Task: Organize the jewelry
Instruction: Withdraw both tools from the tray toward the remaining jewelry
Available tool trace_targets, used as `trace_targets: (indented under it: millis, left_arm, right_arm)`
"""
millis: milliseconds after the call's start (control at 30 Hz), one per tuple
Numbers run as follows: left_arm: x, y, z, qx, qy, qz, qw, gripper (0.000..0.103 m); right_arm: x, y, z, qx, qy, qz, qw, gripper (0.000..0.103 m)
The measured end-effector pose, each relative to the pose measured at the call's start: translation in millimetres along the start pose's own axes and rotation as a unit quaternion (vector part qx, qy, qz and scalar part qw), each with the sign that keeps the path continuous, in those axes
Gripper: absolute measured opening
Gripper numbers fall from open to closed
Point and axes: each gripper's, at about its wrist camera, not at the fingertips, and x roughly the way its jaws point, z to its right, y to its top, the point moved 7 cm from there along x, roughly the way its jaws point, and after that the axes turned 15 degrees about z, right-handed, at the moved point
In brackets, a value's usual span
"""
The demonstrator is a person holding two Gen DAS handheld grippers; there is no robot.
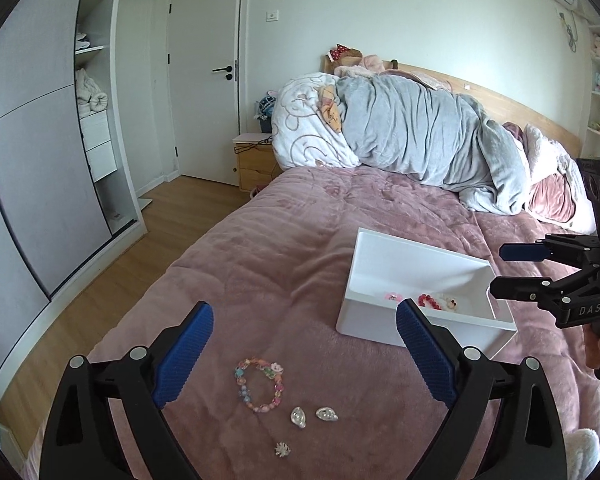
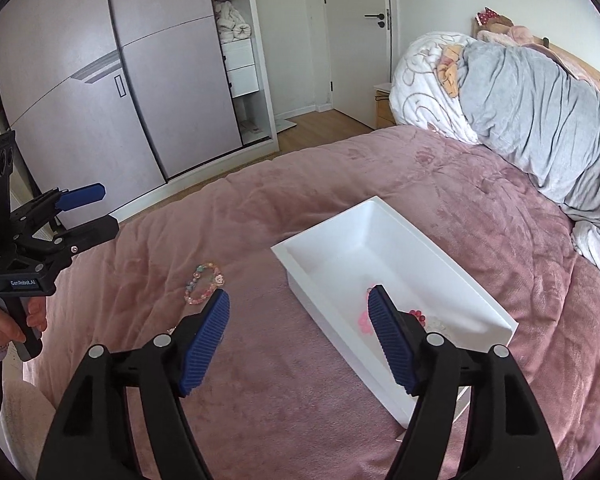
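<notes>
With both the left gripper (image 1: 304, 354) and the right gripper (image 2: 298, 344) spread and empty, the pastel beaded bracelet (image 1: 259, 385) (lying just below the left's pads) wants a low pinch across its beads before going into the white rectangular plastic tray (image 1: 384, 328) to the right.

The right gripper's pad (image 2: 392, 344) covers part of the jewelry inside the white tray (image 2: 440, 248); the pink piece (image 2: 363, 322) and the red beads (image 2: 418, 315) show only partly. On the pink blanket (image 1: 300, 248), three small silvery pieces (image 1: 299, 417) are too small to identify. A hand (image 2: 20, 320) is cut off at the picture's edge.
</notes>
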Motion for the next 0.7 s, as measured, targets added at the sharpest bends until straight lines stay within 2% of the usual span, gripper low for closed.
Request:
trace_targets:
  millis: [133, 267, 467, 567, 700]
  left_arm:
    - [-28, -20, -18, -0.006, 0.018, 0.003, 0.9998, 0.096]
    - [-45, -53, -21, 0.005, 0.019, 0.009, 0.9998, 0.098]
    - [-43, -118, -7, 0.063, 0.043, -0.024, 0.9968, 0.098]
    - [-40, -145, 2, 0.084, 0.039, -0.030, 0.9953, 0.098]
    - [-37, -167, 11, 0.091, 0.006, -0.021, 0.9956, 0.098]
  right_arm:
    - [4, -8, -21, -0.003, 0.008, 0.002, 1.000, 0.071]
    - [13, -23, -42, 0.000, 0.020, -0.005, 1.000, 0.071]
    - [29, -62, -63, 0.002, 0.024, -0.026, 0.999, 0.068]
    - [38, -87, -69, 0.006, 0.021, -0.042, 0.999, 0.062]
    - [50, -111, -74, 0.003, 0.016, -0.054, 0.998, 0.061]
